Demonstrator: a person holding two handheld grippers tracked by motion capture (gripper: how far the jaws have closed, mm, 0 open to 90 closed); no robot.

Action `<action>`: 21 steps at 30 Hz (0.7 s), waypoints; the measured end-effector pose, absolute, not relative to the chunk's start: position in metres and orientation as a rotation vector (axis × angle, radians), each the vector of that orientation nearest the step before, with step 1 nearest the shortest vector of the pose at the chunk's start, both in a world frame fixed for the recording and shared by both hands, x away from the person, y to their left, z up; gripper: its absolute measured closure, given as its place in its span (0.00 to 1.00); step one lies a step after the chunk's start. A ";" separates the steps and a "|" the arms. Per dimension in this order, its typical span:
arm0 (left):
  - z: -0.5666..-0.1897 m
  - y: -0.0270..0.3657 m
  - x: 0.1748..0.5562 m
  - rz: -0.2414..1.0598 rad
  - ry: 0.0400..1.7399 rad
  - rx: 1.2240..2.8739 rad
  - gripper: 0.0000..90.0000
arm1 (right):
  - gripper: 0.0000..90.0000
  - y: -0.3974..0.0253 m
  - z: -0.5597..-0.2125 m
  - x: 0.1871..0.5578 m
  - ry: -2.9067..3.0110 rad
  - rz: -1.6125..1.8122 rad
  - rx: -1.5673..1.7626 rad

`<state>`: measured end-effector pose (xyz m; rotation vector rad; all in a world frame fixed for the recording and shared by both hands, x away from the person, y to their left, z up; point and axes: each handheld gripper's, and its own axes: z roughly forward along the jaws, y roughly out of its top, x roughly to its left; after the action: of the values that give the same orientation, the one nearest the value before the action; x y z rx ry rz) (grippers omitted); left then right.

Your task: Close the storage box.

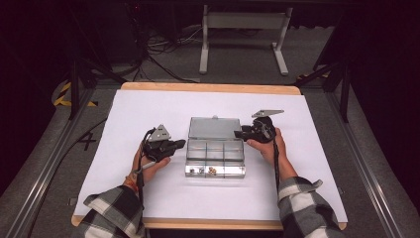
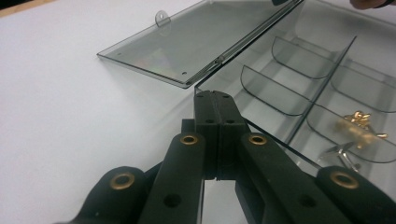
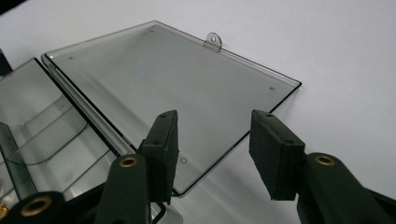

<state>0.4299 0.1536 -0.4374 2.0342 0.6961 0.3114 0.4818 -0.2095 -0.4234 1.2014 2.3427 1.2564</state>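
In the high view, a clear plastic compartment box (image 1: 215, 157) lay near the middle of the white tabletop (image 1: 148, 106), its lid (image 1: 214, 127) folded flat back on the far side. The left tool (image 1: 179, 144) sat just beside the box's left wall, held by the person's left hand (image 1: 148, 166). The right tool (image 1: 239, 134) was at the box's far right corner, held by the right hand (image 1: 267, 148). Small gold and silver parts (image 1: 212, 170) lay in the near row of compartments. Both forearms wore plaid sleeves (image 1: 111, 210).

In the left gripper view, the left tool (image 2: 215, 100) had its jaws pressed together with no gap, their tips at the near corner wall of the box (image 2: 299, 93); whether they pinched the thin wall could not be told. The open lid (image 2: 187, 42) lay flat to the left beyond the hinge, and a gold part (image 2: 357, 119) rested in a compartment at right.

In the right gripper view, the right tool (image 3: 212, 140) stood wide apart, holding nothing, its jaws hovering over the near corner of the flat lid (image 3: 177, 79). The lid's small tab (image 3: 213, 42) pointed away, and the box's compartments (image 3: 42, 121) appeared at the left.
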 end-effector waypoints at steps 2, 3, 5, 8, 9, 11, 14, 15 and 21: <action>-0.438 0.152 0.432 0.325 0.682 2.055 1.00 | 0.58 -0.210 -0.424 0.483 2.347 1.268 1.209; -0.439 0.151 0.432 0.322 0.697 2.047 1.00 | 0.56 -0.210 -0.426 0.487 2.352 1.285 1.251; -0.440 0.150 0.434 0.314 0.708 2.053 1.00 | 0.54 -0.211 -0.427 0.490 2.367 1.308 1.281; -0.440 0.150 0.438 0.300 0.726 2.021 1.00 | 0.53 -0.213 -0.427 0.494 2.387 1.314 1.307; -0.440 0.149 0.439 0.303 0.725 2.025 0.99 | 0.51 -0.213 -0.428 0.496 2.390 1.323 1.325; -0.441 0.147 0.441 0.310 0.738 2.025 0.99 | 0.49 -0.215 -0.430 0.499 2.397 1.344 1.362; -0.442 0.146 0.445 0.313 0.745 2.031 1.00 | 0.47 -0.216 -0.432 0.502 2.406 1.361 1.394; -0.443 0.146 0.446 0.310 0.751 2.025 1.00 | 0.46 -0.216 -0.432 0.503 2.407 1.366 1.400; -0.443 0.144 0.451 0.322 0.763 2.016 1.00 | 0.38 -0.216 -0.436 0.510 2.426 1.383 1.471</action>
<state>0.4513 0.1437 -0.4431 2.0160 0.7626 0.3223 0.5099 -0.2161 -0.4360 1.4711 2.4258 1.3828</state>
